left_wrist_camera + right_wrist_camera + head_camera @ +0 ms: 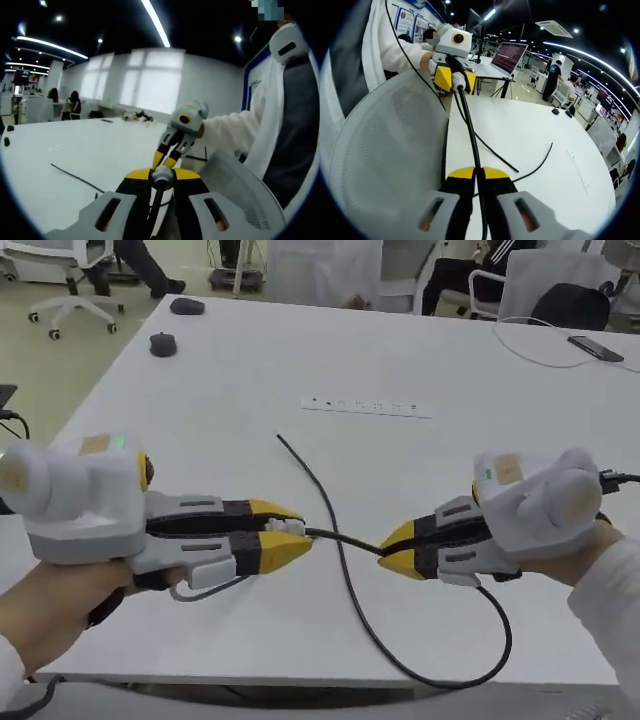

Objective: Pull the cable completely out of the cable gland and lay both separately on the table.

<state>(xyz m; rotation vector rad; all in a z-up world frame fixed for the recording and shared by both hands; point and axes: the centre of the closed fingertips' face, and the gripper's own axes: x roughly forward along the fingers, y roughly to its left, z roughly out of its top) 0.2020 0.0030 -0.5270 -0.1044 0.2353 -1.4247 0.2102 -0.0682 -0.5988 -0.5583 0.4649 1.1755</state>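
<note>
Left gripper clamps the cable gland, right gripper clamps the cable just beside it, so the pull should follow the straight stretch between them.

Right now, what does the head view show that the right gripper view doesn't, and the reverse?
Head view: the cable's slack looping behind the right gripper at the near table edge, and a phone. Right gripper view: a white mesh chair back, an open laptop. Shared: the black cable running straight from the shut right gripper into the white gland in the left gripper.
</note>
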